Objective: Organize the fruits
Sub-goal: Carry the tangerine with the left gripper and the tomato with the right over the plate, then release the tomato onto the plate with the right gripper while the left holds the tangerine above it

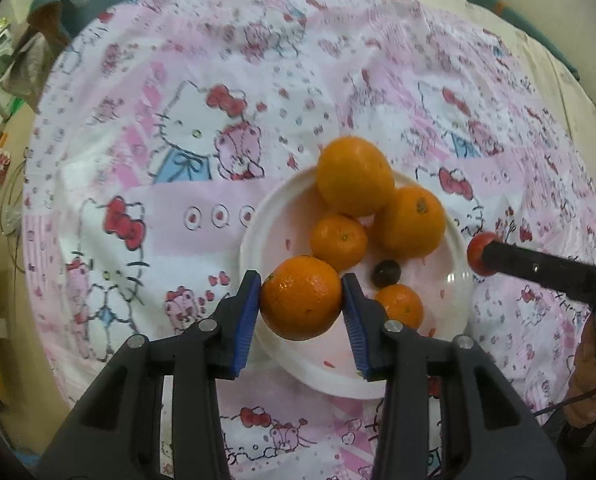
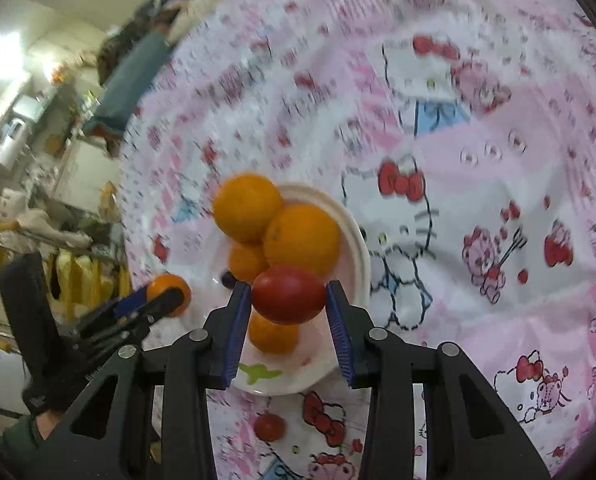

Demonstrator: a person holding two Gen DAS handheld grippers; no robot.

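Observation:
My left gripper (image 1: 301, 298) is shut on an orange (image 1: 301, 298) and holds it over the near left part of a white plate (image 1: 258, 248). The plate holds several oranges (image 1: 354, 176) and a small dark fruit (image 1: 386, 273). My right gripper (image 2: 289, 296) is shut on a red tomato (image 2: 289, 295) above the plate (image 2: 354, 240); in the left wrist view that tomato (image 1: 477, 252) shows at the plate's right rim. Another red tomato (image 2: 270, 427) lies on the cloth near the plate's front edge. The left gripper's orange (image 2: 163, 286) shows at left in the right wrist view.
A pink and white cartoon-print cloth (image 1: 178, 200) covers the round table. Room clutter and furniture (image 2: 38, 160) lie beyond the table's left edge. A green mark (image 2: 258, 372) sits on the plate's near side.

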